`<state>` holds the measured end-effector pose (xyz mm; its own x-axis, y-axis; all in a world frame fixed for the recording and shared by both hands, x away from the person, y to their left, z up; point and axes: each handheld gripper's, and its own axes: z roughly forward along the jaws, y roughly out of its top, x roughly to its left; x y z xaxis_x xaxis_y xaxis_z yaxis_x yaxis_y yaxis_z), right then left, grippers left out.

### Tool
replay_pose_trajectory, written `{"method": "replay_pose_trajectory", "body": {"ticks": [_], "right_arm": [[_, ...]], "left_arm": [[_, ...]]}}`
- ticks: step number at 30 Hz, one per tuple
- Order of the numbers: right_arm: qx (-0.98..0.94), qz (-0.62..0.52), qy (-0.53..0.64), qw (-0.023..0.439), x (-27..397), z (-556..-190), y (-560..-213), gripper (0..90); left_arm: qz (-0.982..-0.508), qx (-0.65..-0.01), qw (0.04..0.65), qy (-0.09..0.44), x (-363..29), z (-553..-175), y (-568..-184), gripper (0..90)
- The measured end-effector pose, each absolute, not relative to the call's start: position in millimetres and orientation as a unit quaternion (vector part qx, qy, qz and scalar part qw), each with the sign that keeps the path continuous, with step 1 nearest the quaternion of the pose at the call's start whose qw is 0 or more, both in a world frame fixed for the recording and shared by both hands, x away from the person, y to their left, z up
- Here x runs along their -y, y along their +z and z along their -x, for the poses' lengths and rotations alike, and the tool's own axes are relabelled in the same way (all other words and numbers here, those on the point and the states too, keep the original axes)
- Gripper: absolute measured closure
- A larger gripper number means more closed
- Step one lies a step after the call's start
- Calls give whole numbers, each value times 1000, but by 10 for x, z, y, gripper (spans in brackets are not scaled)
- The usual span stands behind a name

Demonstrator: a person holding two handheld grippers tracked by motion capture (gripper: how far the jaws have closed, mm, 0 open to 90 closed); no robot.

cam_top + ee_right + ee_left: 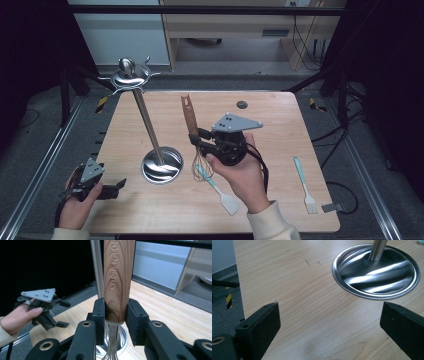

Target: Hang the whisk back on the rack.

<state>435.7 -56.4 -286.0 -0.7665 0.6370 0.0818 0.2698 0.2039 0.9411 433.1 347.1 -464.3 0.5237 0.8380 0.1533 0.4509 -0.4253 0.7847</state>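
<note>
A: What is cut off or hard to read here?

B: In the right gripper view the whisk runs out of the top edge, so its handle end is cut off there, and its wires drop out of the bottom edge. The lettering burnt into the wood reads only in part. In the high view the wire head is thin and faint against the tabletop.

A: Which way does the whisk point?

B: Its long axis stands close to upright, tilted a little. The wooden handle points up and away from the person, and the wires hang down over the tabletop, just beside the stand's round steel base.

A: And the tools?

B: The right tool pinches the wooden handle near its lower end, one pad on each side. The left tool is spread wide with nothing between its jaws, near the tabletop's left front corner, pointed at the base.

A: Any containers?

B: The dished base carries just its pole. A pale blue spatula lies under the whisk's head, and a brush well apart to the right.
</note>
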Motion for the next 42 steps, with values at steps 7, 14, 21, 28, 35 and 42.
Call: {"method": "replay_pose_trajectory", "body": {"ticks": [7, 14, 21, 28, 35, 42], "right_arm": [[-762, -279, 563, 159, 387, -4364, -2762, 708], [-760, -269, 571, 157, 259, -4355, -2701, 708], [-761, -253, 578, 155, 137, -4322, -2614, 708], [-764, -246, 575, 155, 52, -4337, -2565, 708], [-767, -243, 574, 153, -4, -4355, -2560, 708], [-769, -246, 570, 152, -31, -4391, -2573, 708]], "left_arm": [[-798, -404, 352, 276, -3457, -4336, -4632, 26], [-801, -398, 353, 275, -3462, -4337, -4644, 26], [-800, -395, 358, 277, -3484, -4328, -4640, 26], [-800, -396, 357, 276, -3473, -4328, -4639, 26], [-799, -397, 357, 275, -3475, -4327, -4639, 26], [-800, -397, 357, 275, -3476, -4327, -4640, 26]]}}
